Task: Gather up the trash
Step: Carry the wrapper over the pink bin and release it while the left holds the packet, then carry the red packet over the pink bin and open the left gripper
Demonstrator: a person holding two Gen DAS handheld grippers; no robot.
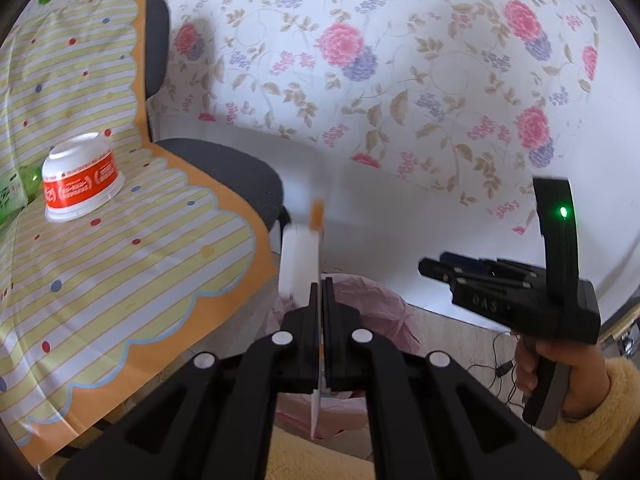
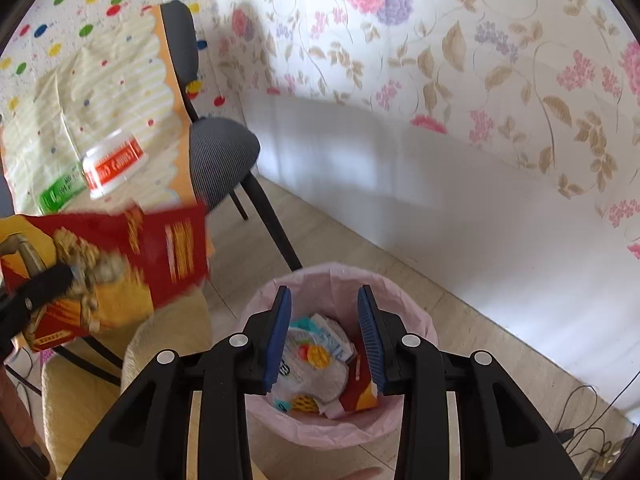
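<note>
My left gripper (image 1: 322, 284) is shut on a flattened red and yellow snack box (image 2: 112, 264). In the left wrist view the box (image 1: 304, 256) shows edge-on as a white strip with an orange tip. Below it stands a bin with a pink liner (image 2: 400, 304). My right gripper (image 2: 324, 292) hangs open right over the bin, nothing between its blue pads (image 2: 276, 344). Several wrappers (image 2: 316, 356) lie inside. An upside-down white noodle cup with a red band (image 1: 80, 180) and a green packet (image 2: 60, 196) rest on the table.
The table with a striped yellow cloth (image 1: 120, 260) lies to the left, a grey chair (image 2: 224, 148) tucked beside it. A floral wall runs behind the bin. Cables (image 2: 580, 420) trail on the floor at the right. A hand in a yellow sleeve (image 1: 560, 368) grips the right tool.
</note>
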